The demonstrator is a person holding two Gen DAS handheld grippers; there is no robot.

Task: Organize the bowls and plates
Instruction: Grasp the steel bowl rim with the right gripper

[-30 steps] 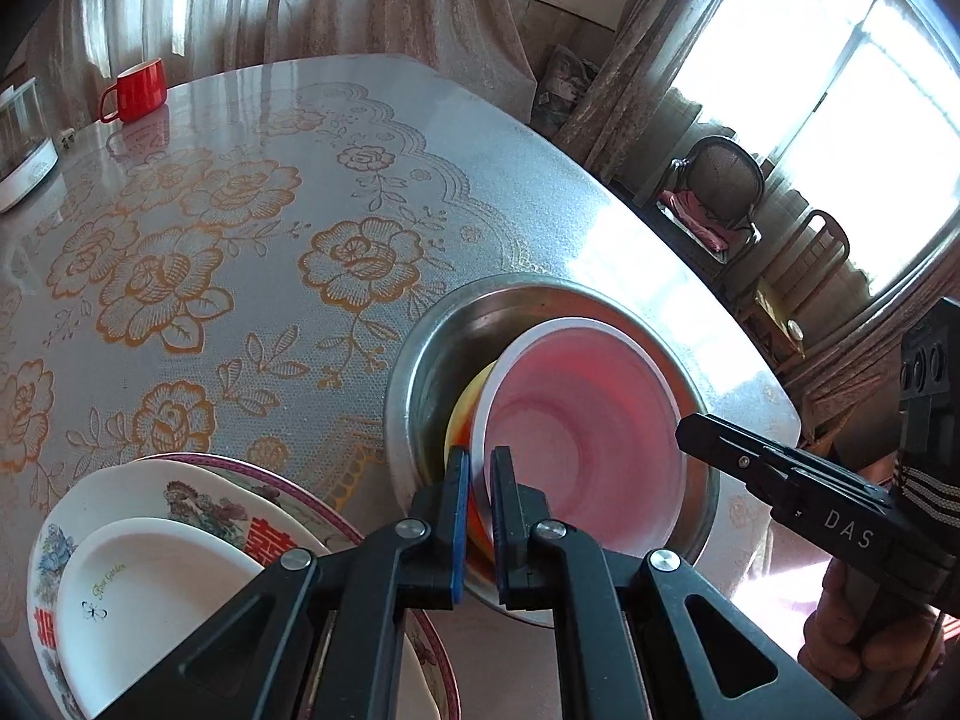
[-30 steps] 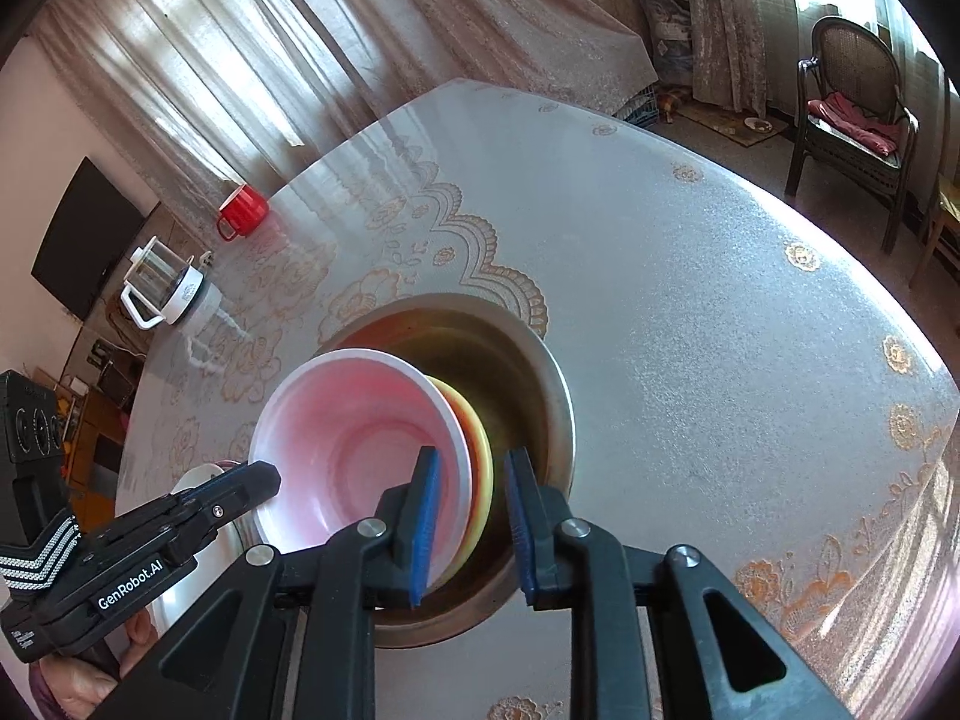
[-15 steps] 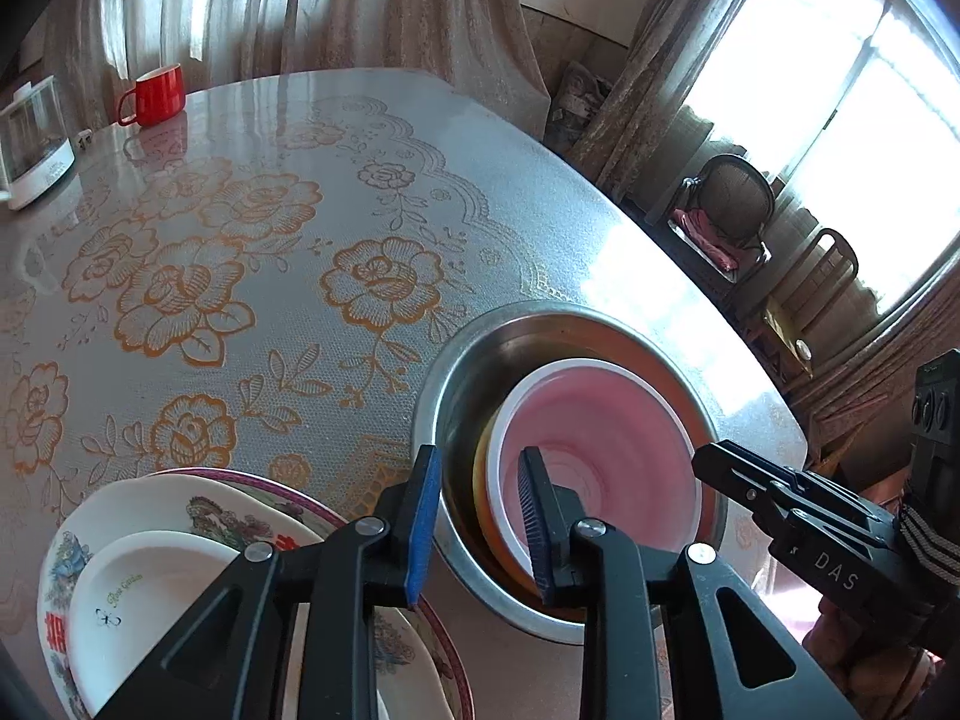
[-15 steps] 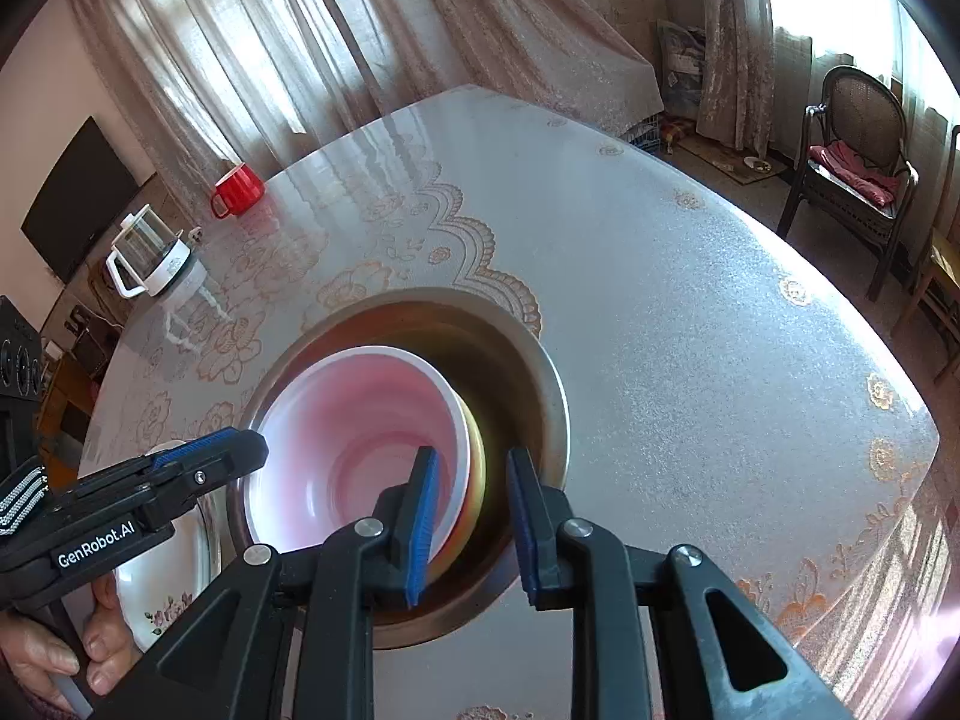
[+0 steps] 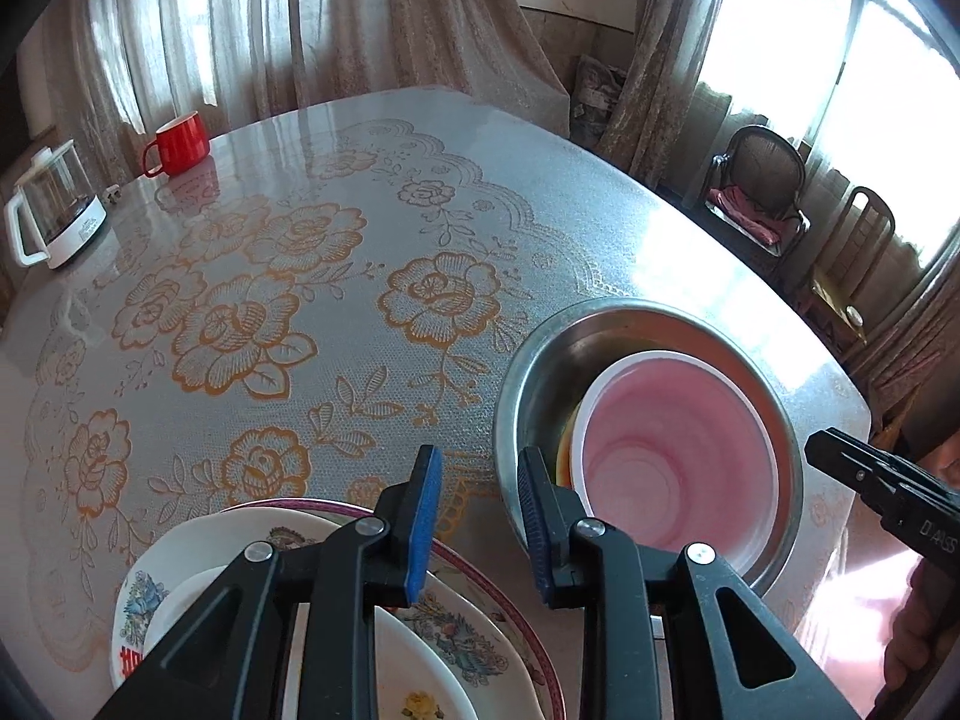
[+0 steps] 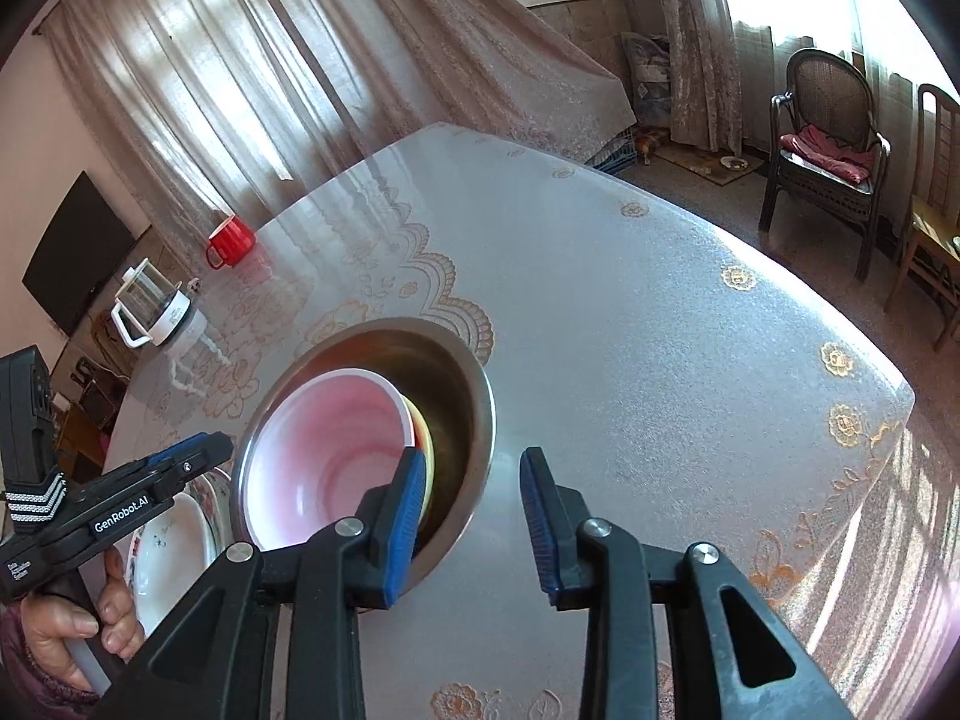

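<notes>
- Left tool [image 5: 477, 495] hangs released over the plate stack [image 5: 420, 630], nothing between its pads, just beside the steel basin [image 5: 600, 318].
- Right tool [image 6: 471, 498] is opening at the basin's near rim, empty.
- Pink bowl [image 5: 672, 456] sits nested on a yellow bowl [image 6: 423, 438] inside the basin; back away gently, leave them settled.
- 1 red mug [image 5: 180, 143] stands far across the bench [image 5: 360, 180].

The counter [image 5: 540, 192] wears a pale grey cloth printed with orange-gold roses and scalloped borders. A silvery metal basin [image 5: 528, 372] holds a pink bowl [image 5: 678, 450] with a white rim over a yellow bowl [image 6: 425, 438]. The plates [image 5: 468, 618] are white with flower prints, one rimmed maroon. A red mug [image 5: 180, 144] stands far off. Both tongs are black with blue pads [image 5: 423, 516].
</notes>
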